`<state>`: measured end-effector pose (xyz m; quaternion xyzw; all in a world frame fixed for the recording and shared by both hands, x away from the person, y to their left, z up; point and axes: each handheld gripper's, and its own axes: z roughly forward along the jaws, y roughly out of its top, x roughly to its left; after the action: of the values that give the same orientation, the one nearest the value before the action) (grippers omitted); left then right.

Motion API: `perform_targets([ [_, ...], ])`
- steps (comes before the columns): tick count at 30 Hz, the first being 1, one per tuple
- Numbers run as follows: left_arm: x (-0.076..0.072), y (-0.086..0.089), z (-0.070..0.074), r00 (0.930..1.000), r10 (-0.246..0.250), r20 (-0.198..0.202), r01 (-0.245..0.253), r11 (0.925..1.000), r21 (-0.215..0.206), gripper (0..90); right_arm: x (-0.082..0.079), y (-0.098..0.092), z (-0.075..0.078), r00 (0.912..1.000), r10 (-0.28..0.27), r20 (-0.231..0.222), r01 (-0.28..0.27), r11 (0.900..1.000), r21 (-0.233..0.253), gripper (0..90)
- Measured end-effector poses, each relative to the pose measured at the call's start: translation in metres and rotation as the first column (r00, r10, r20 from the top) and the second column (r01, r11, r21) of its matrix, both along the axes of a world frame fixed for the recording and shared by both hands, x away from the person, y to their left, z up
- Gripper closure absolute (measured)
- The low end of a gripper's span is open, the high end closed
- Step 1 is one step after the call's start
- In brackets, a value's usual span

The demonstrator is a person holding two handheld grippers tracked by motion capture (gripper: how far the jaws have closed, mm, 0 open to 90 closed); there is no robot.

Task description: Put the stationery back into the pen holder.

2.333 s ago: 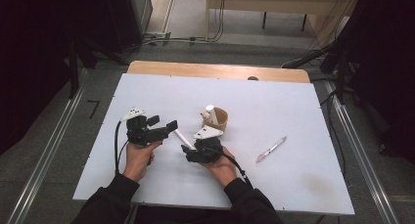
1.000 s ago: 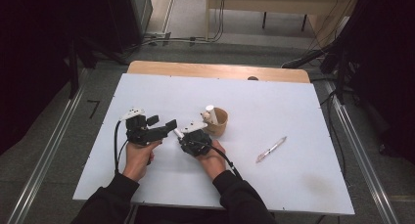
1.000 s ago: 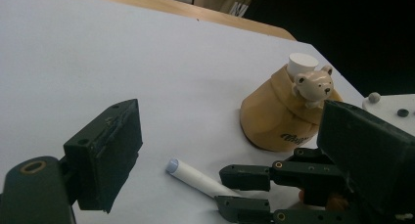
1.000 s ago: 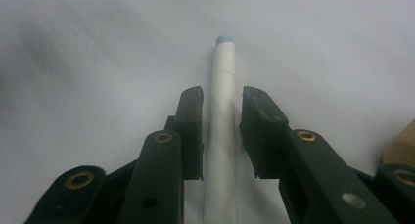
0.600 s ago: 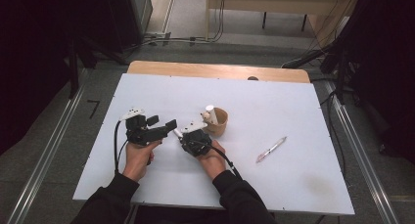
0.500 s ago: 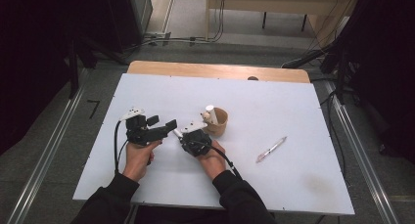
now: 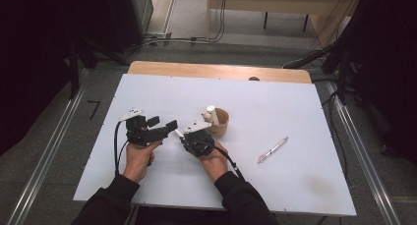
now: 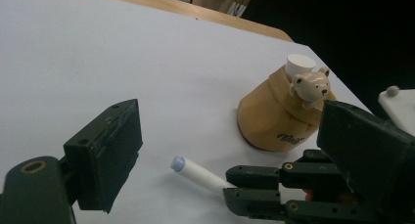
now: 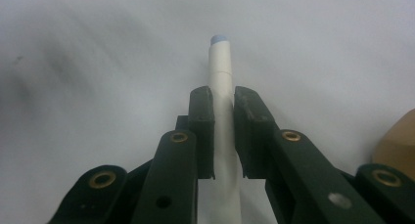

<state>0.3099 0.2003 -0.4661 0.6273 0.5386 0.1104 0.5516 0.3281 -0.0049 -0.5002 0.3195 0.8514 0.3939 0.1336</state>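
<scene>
The white worktop (image 7: 295, 112) carried the whole scene, with the person's 2 forearms entering from its near edge. On it, near the middle, stood a tan holder (image 7: 220, 123) with a small bear figure (image 8: 309, 87) on its rim and 1 white cylindrical item (image 8: 300, 65) already standing inside. Well apart to its right lay a clear pink pen (image 7: 272, 150), untouched on the surface.

The left gripper (image 7: 163, 128) was held just left of the holder, its jaws spread wide and empty, pointing toward the right gripper (image 7: 189, 136). In the left gripper view the 2 broad jaws framed the space into which the white marker (image 8: 198, 171) projected, its pale blue tip leading.

The right gripper was clamped narrowly on the white marker, whose barrel ran up between the 2 pads (image 9: 201, 121) and ended in the blue tip above the worktop. The marker was thus lifted and level, between the 2 grippers and just beside the holder.

As a judgement, the work stood about midway: 1 item was stowed, the marker was picked up but not yet in the holder, and the pen remained to be collected. Whether the marker was about to be passed to the left gripper or have its cap pulled could not be told.
</scene>
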Motion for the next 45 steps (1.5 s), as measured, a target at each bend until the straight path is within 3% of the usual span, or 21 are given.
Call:
perform_targets([
  [10, -0.004, -0.002, 0.008, 0.9998, -0.012, 0.018, 0.013, 0.9987, -0.050, 10.3, -0.013, -0.022, 0.026, 0.9997, 0.018, 0.017, -0.020, 0.996, 0.088, 77.0],
  [16, -0.007, -0.006, 0.011, 0.9993, -0.029, 0.022, 0.030, 0.9979, -0.058, 10.3, -0.018, -0.047, 0.041, 0.9998, 0.004, 0.018, -0.007, 0.986, 0.166, 77.0],
  [27, -0.015, -0.025, 0.012, 0.9949, -0.098, 0.023, 0.099, 0.9928, -0.067, 10.3, -0.022, -0.082, 0.054, 0.9986, -0.040, 0.035, 0.032, 0.978, 0.206, 77.0],
  [36, -0.024, -0.052, 0.007, 0.9812, -0.193, -0.002, 0.193, 0.9804, -0.042, 10.3, -0.026, -0.104, 0.057, 0.9969, -0.068, 0.039, 0.057, 0.970, 0.237, 76.9],
  [45, -0.027, -0.078, 0.001, 0.9665, -0.255, -0.027, 0.254, 0.9663, -0.041, 11.1, -0.024, -0.119, 0.055, 0.9947, -0.099, 0.028, 0.088, 0.962, 0.260, 76.9],
])
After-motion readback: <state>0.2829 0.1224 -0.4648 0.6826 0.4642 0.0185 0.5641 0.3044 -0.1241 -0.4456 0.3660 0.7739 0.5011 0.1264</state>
